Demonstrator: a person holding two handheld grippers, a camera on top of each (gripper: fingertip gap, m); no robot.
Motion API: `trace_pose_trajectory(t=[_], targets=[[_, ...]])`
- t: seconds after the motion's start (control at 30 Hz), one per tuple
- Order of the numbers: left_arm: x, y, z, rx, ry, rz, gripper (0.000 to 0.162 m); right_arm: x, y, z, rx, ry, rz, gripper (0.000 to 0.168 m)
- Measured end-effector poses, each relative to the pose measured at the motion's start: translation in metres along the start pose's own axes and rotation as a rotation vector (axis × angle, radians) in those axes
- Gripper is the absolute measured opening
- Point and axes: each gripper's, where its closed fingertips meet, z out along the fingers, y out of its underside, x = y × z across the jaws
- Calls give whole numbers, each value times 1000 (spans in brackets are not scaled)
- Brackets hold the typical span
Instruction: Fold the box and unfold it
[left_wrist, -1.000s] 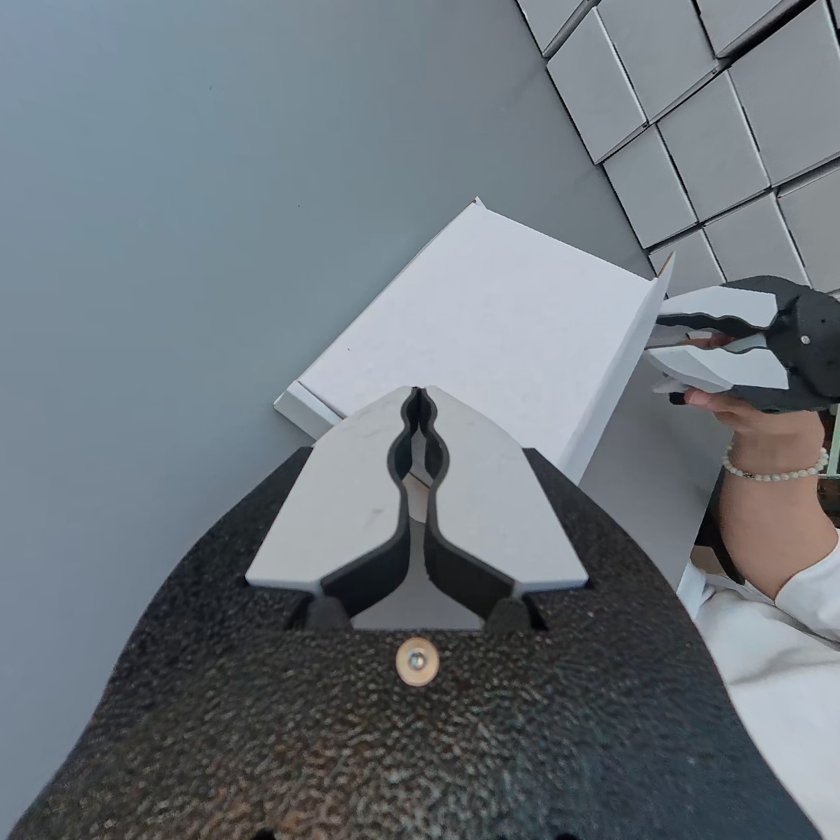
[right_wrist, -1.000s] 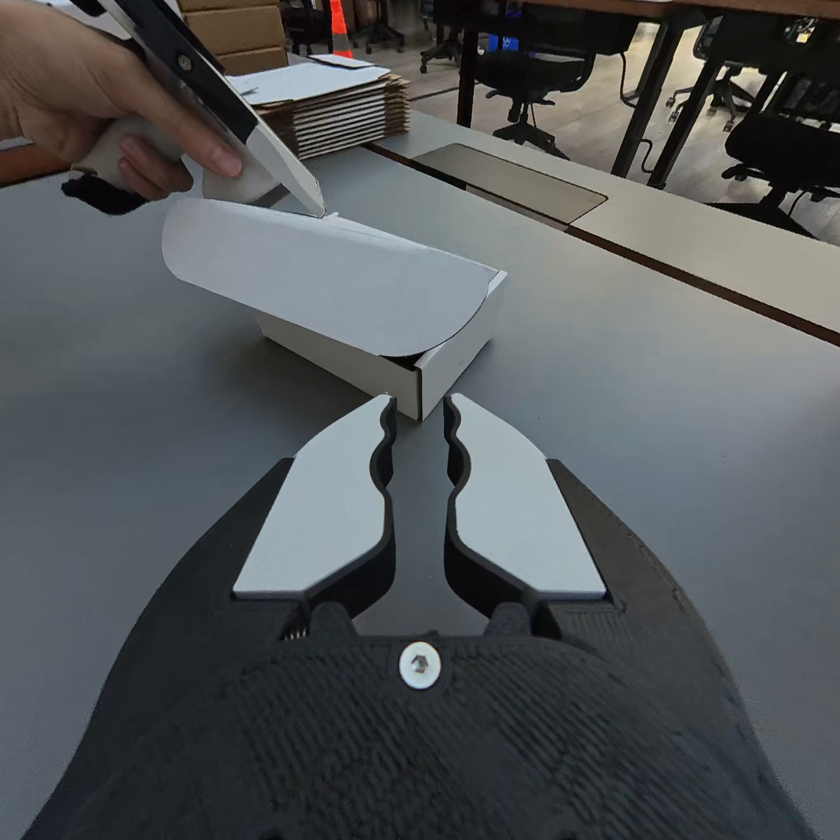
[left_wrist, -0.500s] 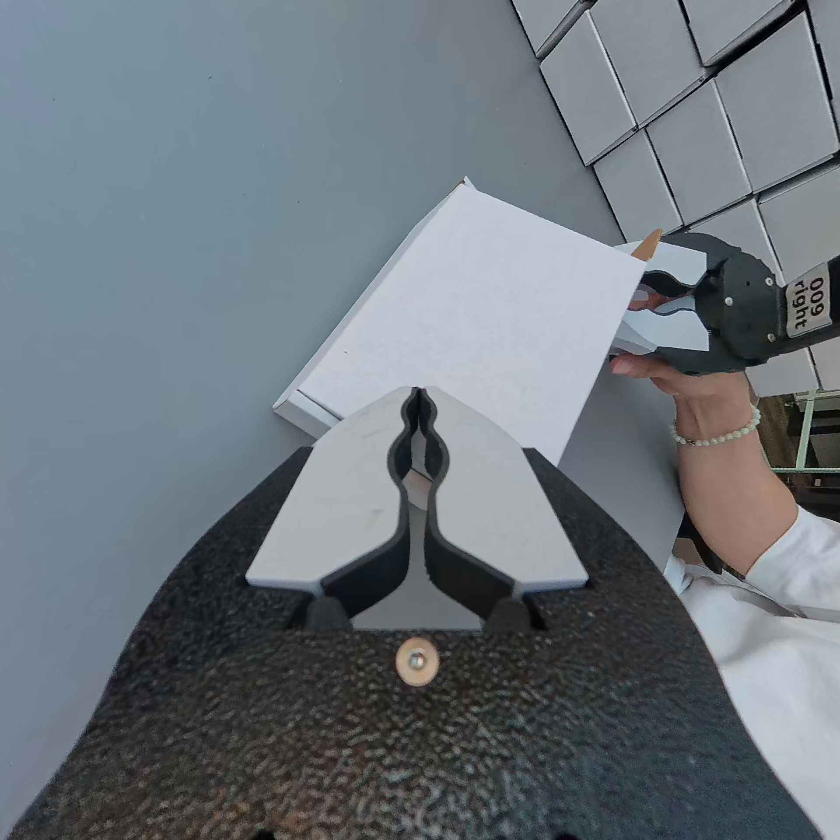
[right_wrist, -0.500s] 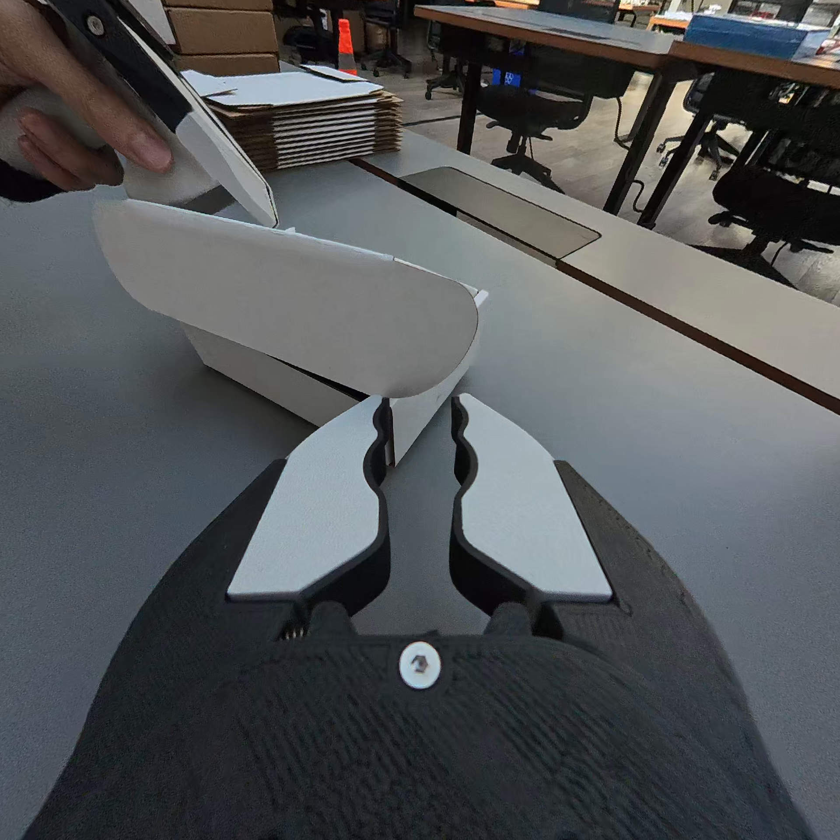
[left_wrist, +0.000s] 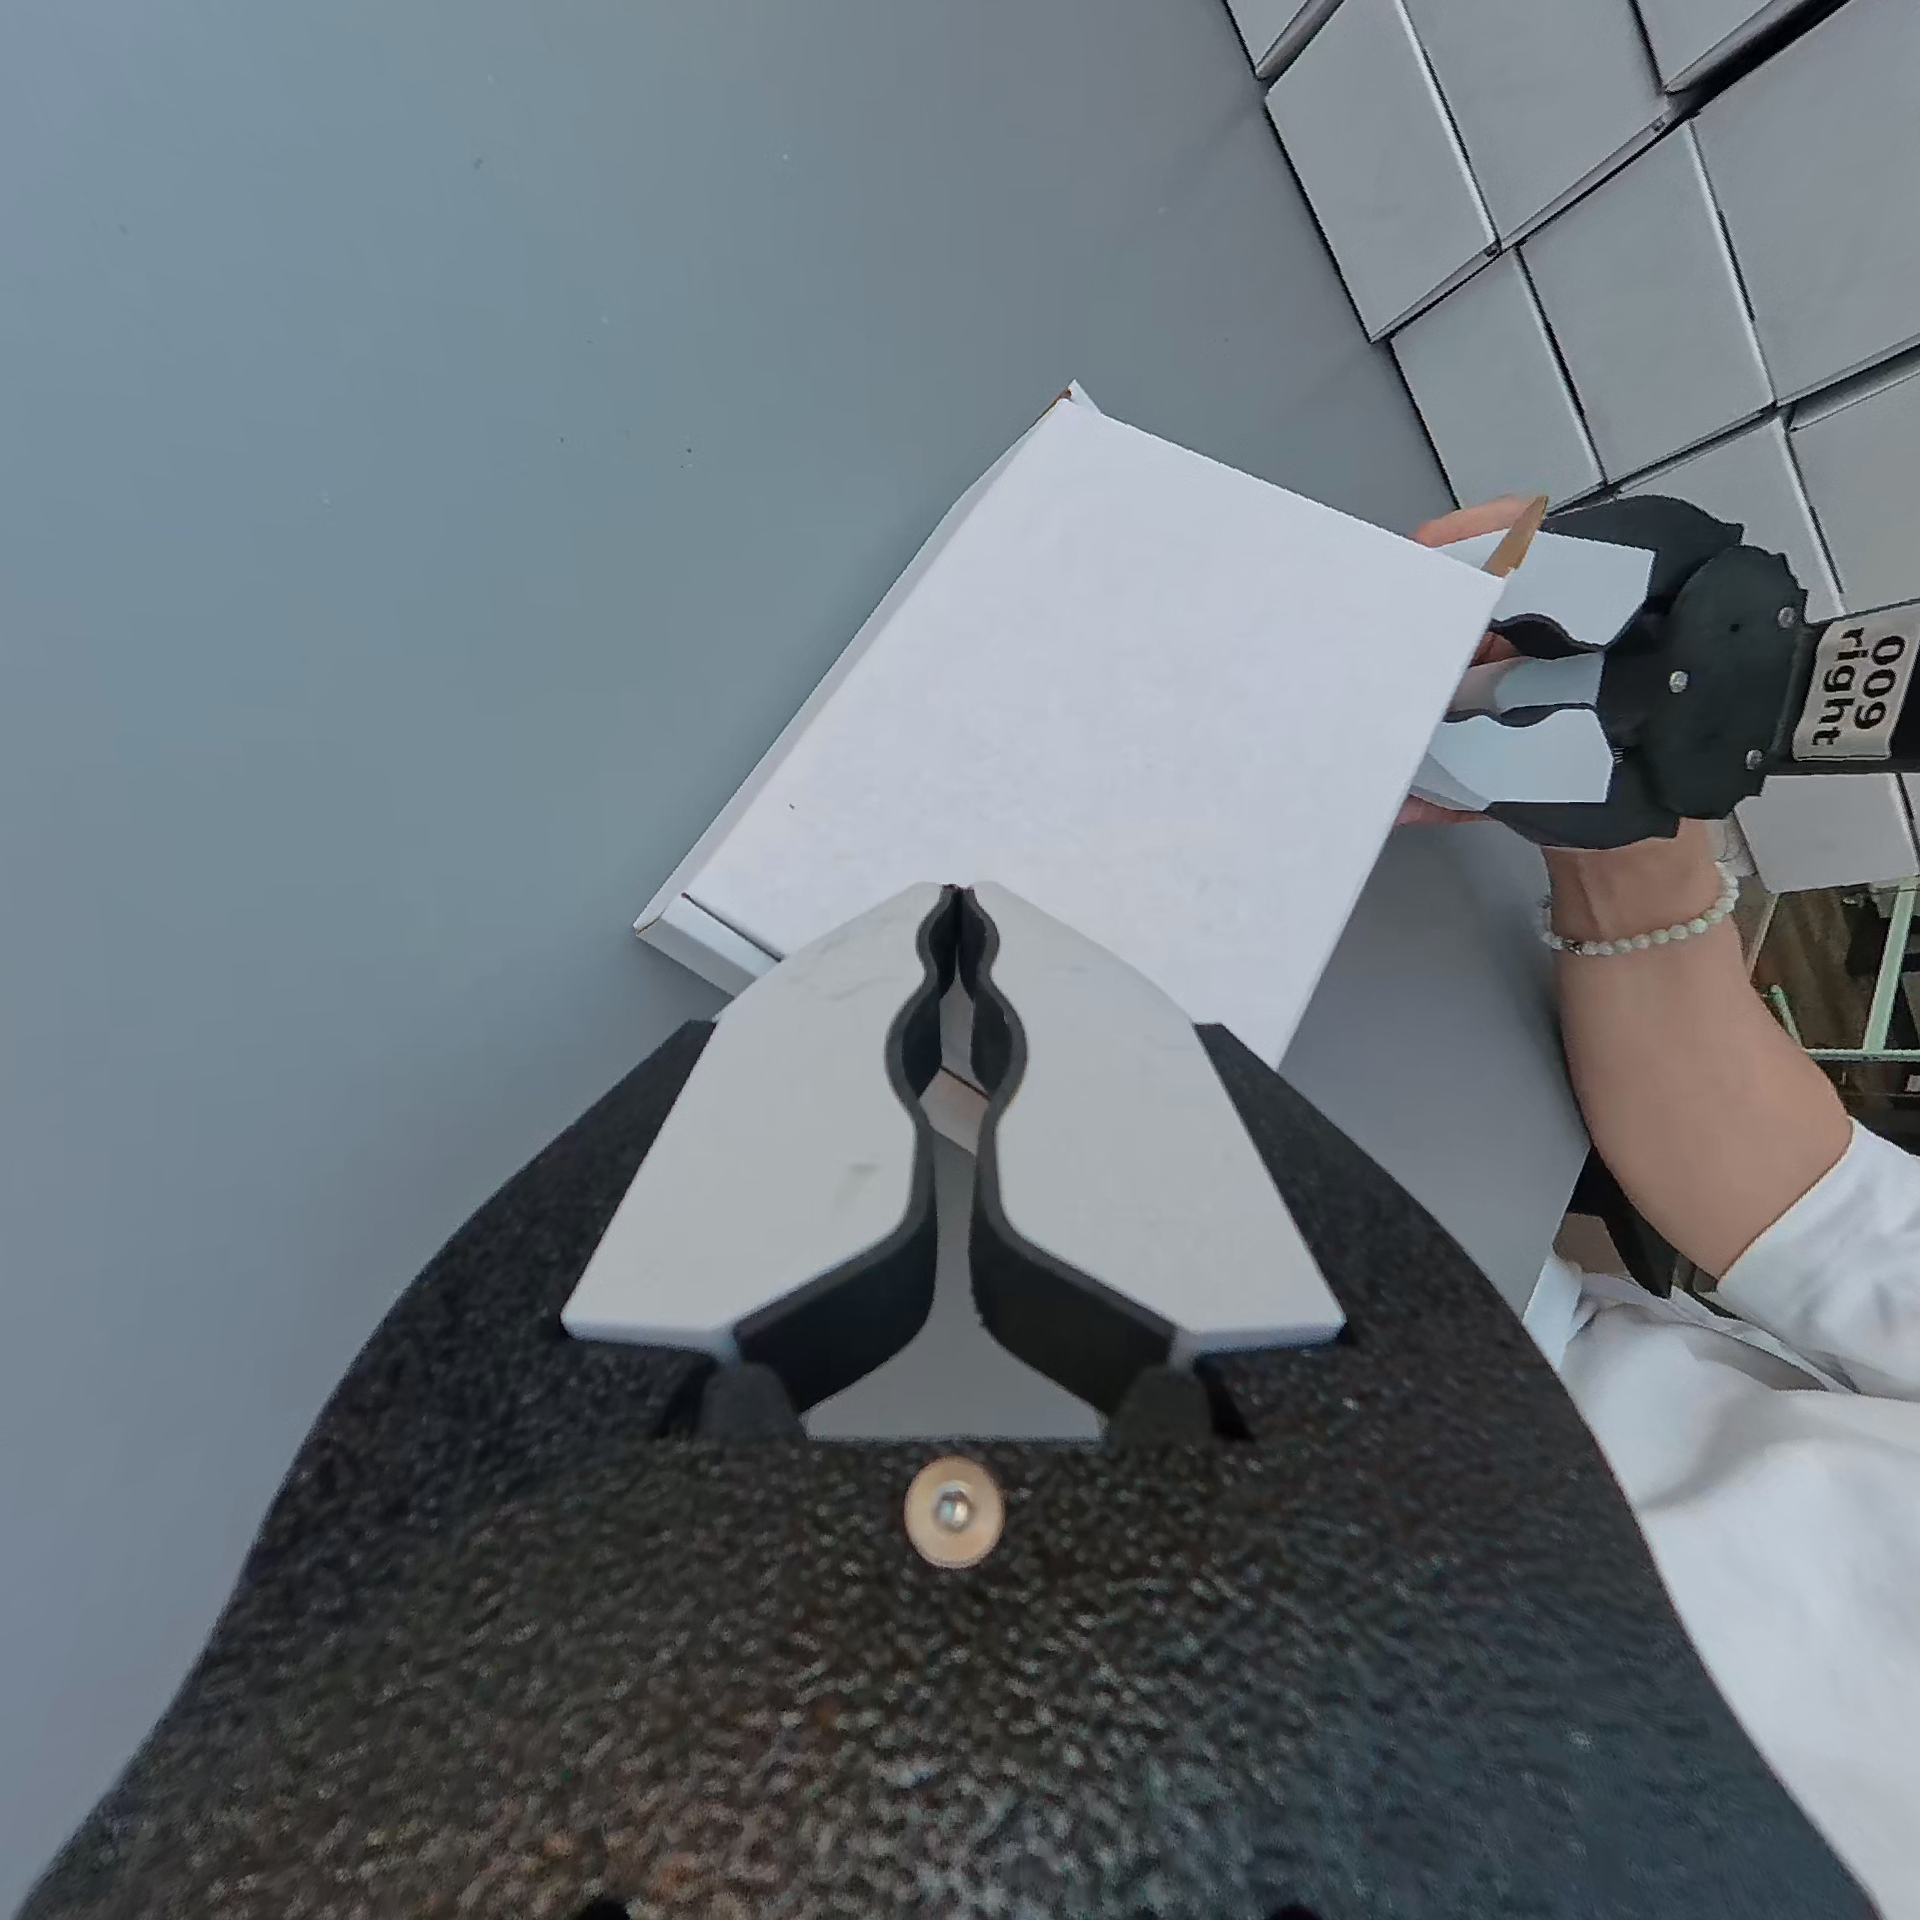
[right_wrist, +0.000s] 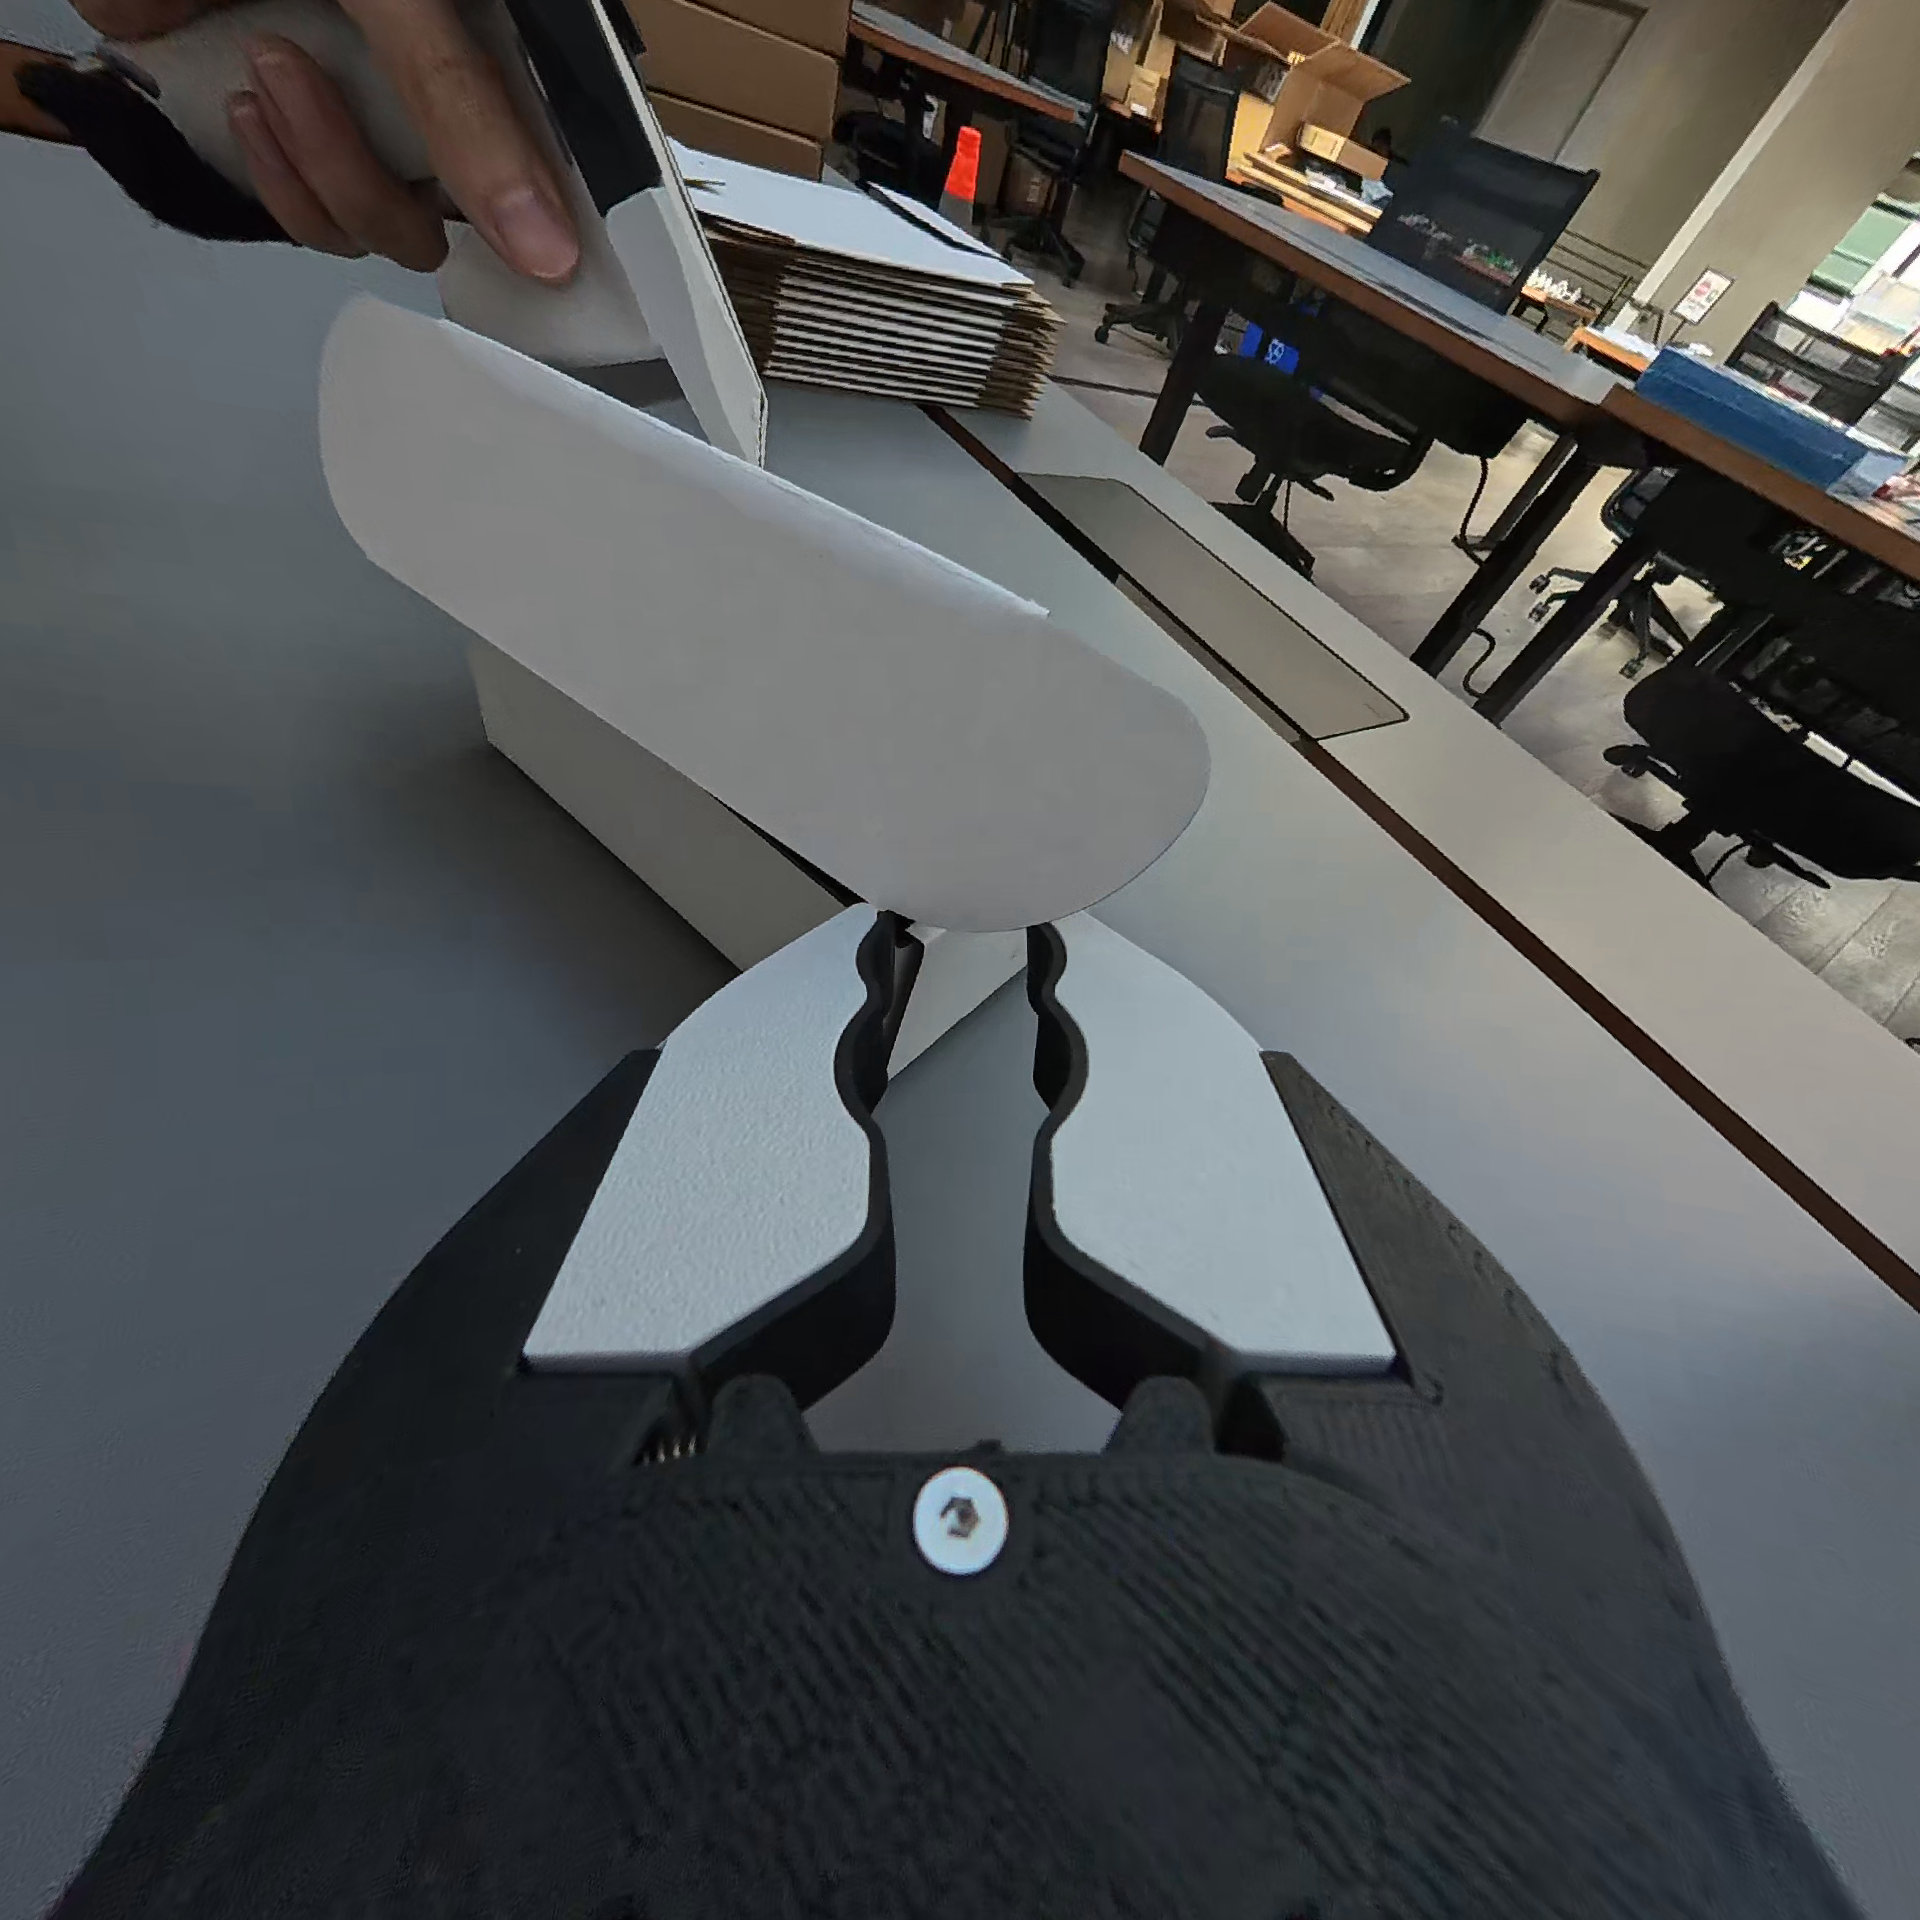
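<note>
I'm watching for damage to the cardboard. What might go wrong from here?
The left tongs pinch only the lid at its edge; it could slip free or crease. The right tongs, open, straddle the box corner beneath the curved front flap; closing there may crush the corner instead of catching the flap.

The left wrist view looks steeply down, close over the flat white cardboard box (left_wrist: 1091, 727), its lid edge toward 2 o'clock. The right wrist view sits low on the grey table (right_wrist: 260, 883), facing the lid's front flap. Both share the box.
</note>
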Motion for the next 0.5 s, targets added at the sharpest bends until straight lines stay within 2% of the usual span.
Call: trace_pose_trajectory(t=[0.1,0.2,0.33,0.5], targets=[[0,-1,1,-4,5,-8,0,4,2,1,-7,34,-56,24],[0,-1,0,-10,1,-2,0,-6,1,0,-14,-51,41,21],[0,-1,1,-6,16,-14,0,-6,-11,-12,91,-55,7,35],[1,-1,2,-20,-3,9,0,-3,-27,-23,161,-46,119,40]])
